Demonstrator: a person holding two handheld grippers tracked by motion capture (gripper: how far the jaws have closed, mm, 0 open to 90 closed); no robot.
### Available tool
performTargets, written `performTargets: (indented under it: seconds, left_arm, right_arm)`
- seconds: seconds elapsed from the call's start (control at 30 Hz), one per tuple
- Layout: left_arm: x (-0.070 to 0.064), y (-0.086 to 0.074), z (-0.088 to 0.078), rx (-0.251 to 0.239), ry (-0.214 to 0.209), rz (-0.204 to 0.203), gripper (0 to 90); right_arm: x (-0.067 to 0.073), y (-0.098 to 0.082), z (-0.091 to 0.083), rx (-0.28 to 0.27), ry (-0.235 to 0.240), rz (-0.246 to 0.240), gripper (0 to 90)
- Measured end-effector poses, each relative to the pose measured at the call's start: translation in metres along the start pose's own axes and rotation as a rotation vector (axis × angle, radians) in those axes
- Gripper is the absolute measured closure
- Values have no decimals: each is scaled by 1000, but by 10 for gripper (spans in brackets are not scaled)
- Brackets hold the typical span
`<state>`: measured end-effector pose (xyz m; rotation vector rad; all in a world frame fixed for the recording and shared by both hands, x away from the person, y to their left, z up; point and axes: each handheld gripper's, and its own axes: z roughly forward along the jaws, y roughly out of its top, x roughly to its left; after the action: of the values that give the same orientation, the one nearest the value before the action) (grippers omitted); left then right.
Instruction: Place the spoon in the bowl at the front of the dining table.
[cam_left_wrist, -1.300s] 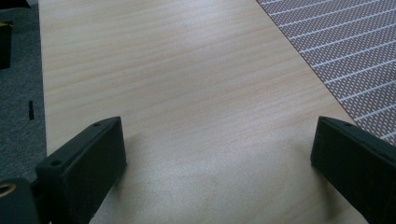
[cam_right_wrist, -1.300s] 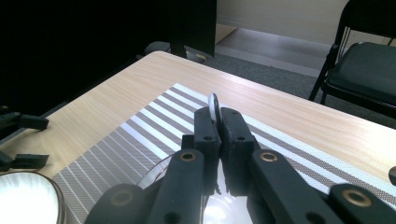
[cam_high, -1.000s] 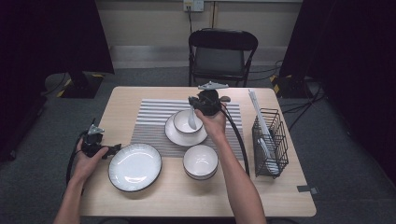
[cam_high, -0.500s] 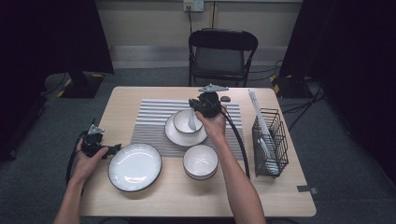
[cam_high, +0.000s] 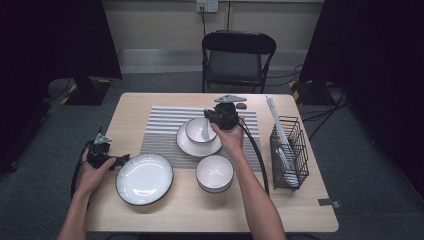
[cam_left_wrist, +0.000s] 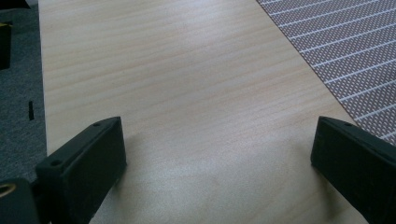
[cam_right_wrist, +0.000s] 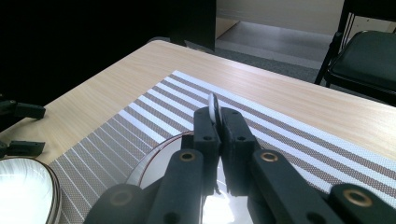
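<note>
Table (cam_high: 150, 107) laid for a meal: striped placemat (cam_high: 165, 127) bearing saucer (cam_high: 187, 145) with small bowl (cam_high: 197, 131), set so spoon (cam_high: 206, 129) can drop in. Right gripper (cam_high: 214, 120) pinching white spoon handle edge-on, bowl end down inside small bowl, long axis steeply tilted, handle tip (cam_right_wrist: 213, 105) poking past pads. Left gripper (cam_high: 119, 160) spread, empty, parked beside large plate (cam_high: 145, 178), evidently idle.

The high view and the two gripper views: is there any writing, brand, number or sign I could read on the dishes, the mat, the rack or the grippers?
None: no readable text.
Striped mat, plates, bowls, wire rack: plain, no lettering.
Left gripper and right gripper, shut on a white spoon: plain black, no marking legible.
Wall outlet plate: too small to read.
</note>
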<state>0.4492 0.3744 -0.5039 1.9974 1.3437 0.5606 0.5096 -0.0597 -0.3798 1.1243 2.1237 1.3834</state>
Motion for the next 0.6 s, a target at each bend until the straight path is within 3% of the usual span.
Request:
performTargets:
  seconds: [0.6]
  left_arm:
    - [0,0,0,0,1,1,27]
  right_arm:
    - [1,-13,-7,0,5,-4,859]
